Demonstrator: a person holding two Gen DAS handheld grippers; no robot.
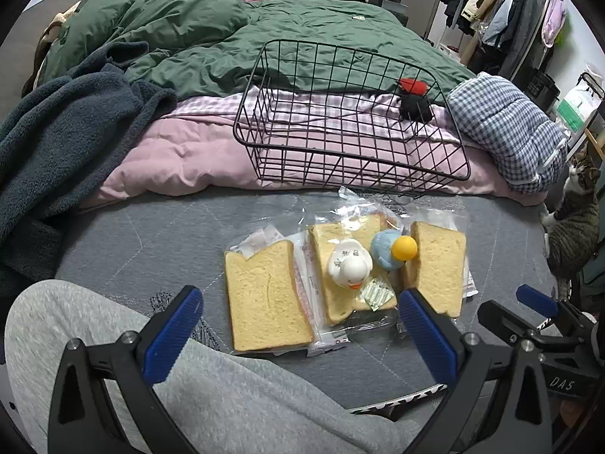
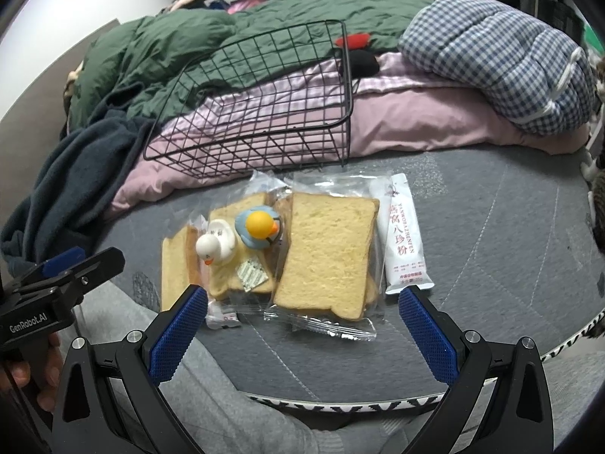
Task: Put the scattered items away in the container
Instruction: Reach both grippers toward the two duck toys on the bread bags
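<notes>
A black wire basket (image 1: 340, 121) (image 2: 264, 113) lies tilted on the pink bedding, empty. In front of it on the grey mattress lie three wrapped bread slices: left (image 1: 264, 295), middle (image 1: 340, 234) and right (image 1: 438, 265) (image 2: 325, 253). A white toy duck (image 1: 349, 263) (image 2: 215, 244) and a blue toy duck with a yellow head (image 1: 393, 249) (image 2: 259, 227) sit on the middle slice. A white powder sachet (image 2: 402, 238) lies right of the bread. My left gripper (image 1: 298, 306) and right gripper (image 2: 302, 302) are both open and empty, just short of the items.
A green duvet (image 1: 227, 38), a dark blue blanket (image 1: 56, 132) and a checked pillow (image 1: 506, 128) surround the basket. A red and black thing (image 1: 414, 98) lies behind the basket. A cat (image 1: 574, 219) sits at the right mattress edge. A grey-trousered leg (image 1: 189, 397) lies below the grippers.
</notes>
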